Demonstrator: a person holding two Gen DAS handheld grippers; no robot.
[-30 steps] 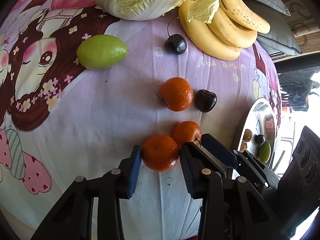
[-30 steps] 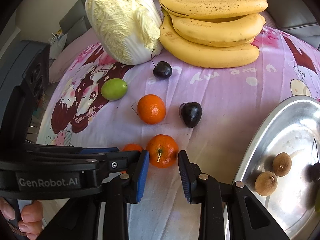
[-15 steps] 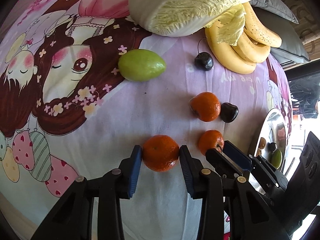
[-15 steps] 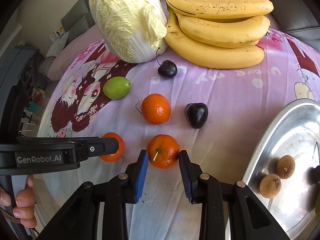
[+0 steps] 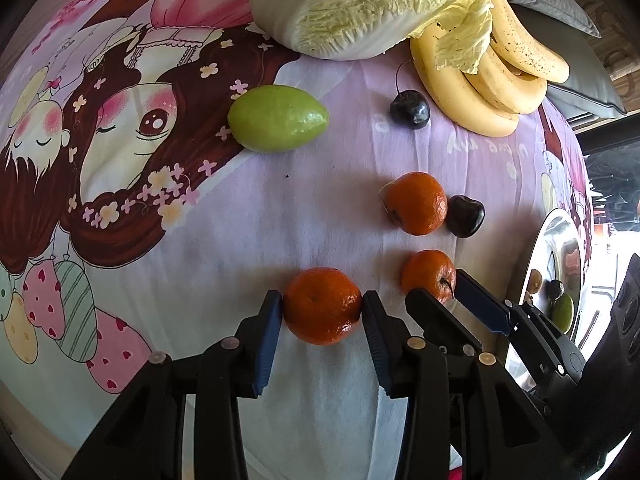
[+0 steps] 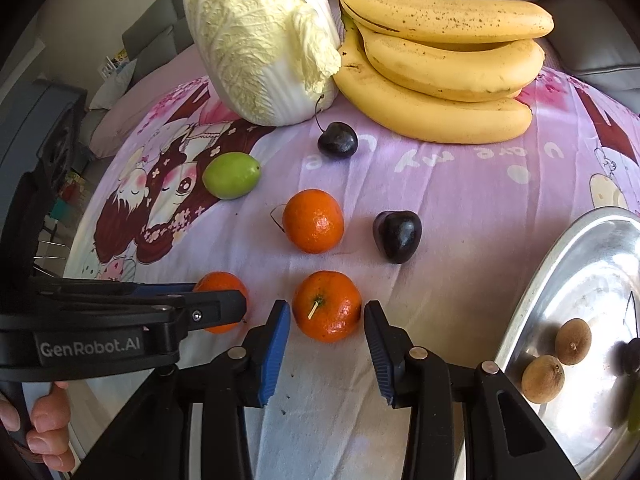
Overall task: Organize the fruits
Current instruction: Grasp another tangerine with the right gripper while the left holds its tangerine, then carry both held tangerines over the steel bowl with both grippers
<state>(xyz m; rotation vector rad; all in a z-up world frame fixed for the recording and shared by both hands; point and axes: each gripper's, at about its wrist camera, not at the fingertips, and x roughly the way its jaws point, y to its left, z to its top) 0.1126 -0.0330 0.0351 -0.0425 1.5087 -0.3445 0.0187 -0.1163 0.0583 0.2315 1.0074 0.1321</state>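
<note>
the left gripper (image 5: 322, 310) has a tangerine (image 5: 322, 305) squarely between its pads, which touch the peel on both sides. just to its right, the right gripper (image 6: 326, 318) straddles a second tangerine (image 6: 327, 306), jaws just widened, slim gaps either side. the tray (image 6: 532, 304) lies further right, nearer the right hand.

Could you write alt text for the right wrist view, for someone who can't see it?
A hand-held gripper has just been opening around a tangerine on a pink cartoon-print cloth, its blue pads slightly clear of the fruit. Beyond lie another tangerine, two dark cherries, a green fruit, bananas and a napa cabbage; a steel tray sits right.
</note>
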